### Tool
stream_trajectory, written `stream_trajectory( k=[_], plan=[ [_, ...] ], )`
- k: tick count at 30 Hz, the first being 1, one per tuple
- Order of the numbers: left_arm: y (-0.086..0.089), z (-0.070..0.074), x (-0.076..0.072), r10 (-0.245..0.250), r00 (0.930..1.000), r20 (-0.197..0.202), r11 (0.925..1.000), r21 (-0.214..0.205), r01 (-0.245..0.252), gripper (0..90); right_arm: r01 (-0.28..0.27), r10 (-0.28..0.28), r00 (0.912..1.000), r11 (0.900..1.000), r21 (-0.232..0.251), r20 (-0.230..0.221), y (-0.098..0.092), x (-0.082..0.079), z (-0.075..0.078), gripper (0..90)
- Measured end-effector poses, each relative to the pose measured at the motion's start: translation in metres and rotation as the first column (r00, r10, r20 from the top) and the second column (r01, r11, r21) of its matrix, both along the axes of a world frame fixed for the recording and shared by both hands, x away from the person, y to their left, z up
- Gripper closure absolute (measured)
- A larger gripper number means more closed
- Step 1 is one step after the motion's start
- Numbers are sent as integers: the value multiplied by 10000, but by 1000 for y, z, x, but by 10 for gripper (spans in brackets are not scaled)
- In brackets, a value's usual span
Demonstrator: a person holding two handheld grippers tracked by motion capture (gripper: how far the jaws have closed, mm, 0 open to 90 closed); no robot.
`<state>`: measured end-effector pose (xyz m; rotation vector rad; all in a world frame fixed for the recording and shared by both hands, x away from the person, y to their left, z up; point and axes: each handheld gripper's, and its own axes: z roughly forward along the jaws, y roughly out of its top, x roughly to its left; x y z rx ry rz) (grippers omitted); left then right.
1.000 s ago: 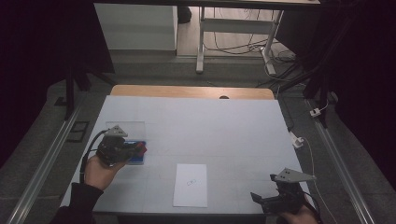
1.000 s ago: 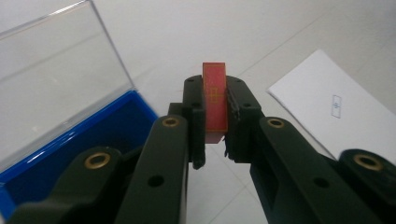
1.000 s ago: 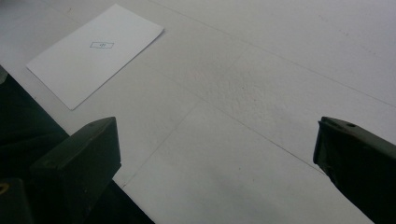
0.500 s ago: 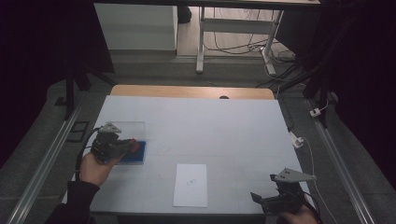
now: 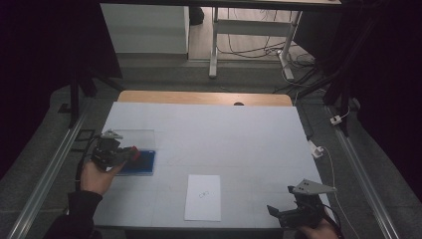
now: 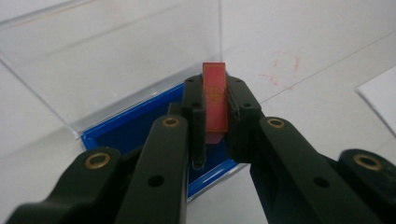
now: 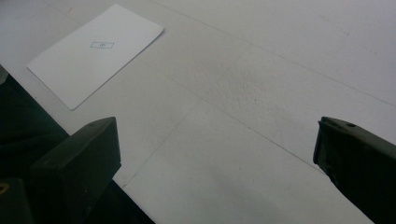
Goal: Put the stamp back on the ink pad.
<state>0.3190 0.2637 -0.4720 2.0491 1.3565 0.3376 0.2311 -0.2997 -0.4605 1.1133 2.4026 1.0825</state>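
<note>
My left gripper (image 6: 215,122) is shut on a thin red card (image 6: 215,100) with a fine gold pattern, held upright on edge between the pads. It hangs just above a blue tray (image 6: 135,128) inside a clear plastic box (image 5: 133,140) at the table's left; in the high view the left gripper (image 5: 130,153) sits over the blue tray (image 5: 143,162). My right gripper (image 5: 279,213) rests near the front right edge of the table, jaws wide open with nothing between them. A white sheet (image 5: 203,196) with a small printed mark lies at the front middle, also seen as the white sheet (image 7: 95,51) from the right gripper view.
The white table top (image 5: 219,134) has a wooden strip (image 5: 204,97) along its far edge. A white plug and cable (image 5: 318,149) lie off the right edge. Metal rails run along both sides, and desk legs with cables stand beyond.
My left gripper has shifted to the left and slightly down with the red card, settling over the blue tray. The right gripper has stayed put.
</note>
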Motion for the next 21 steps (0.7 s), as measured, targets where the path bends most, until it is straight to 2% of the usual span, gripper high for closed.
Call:
stream_trajectory(
  k=[8,21],
  plan=[
    [4,-9,5,238,9994,-242,9996,179,-233,795,-9,9,10000,10000,-30,5,0,0,0,9],
    [1,-20,10,174,9973,-712,9981,596,-131,794,-24,24,10000,10000,-52,11,0,0,0,9]
  ],
)
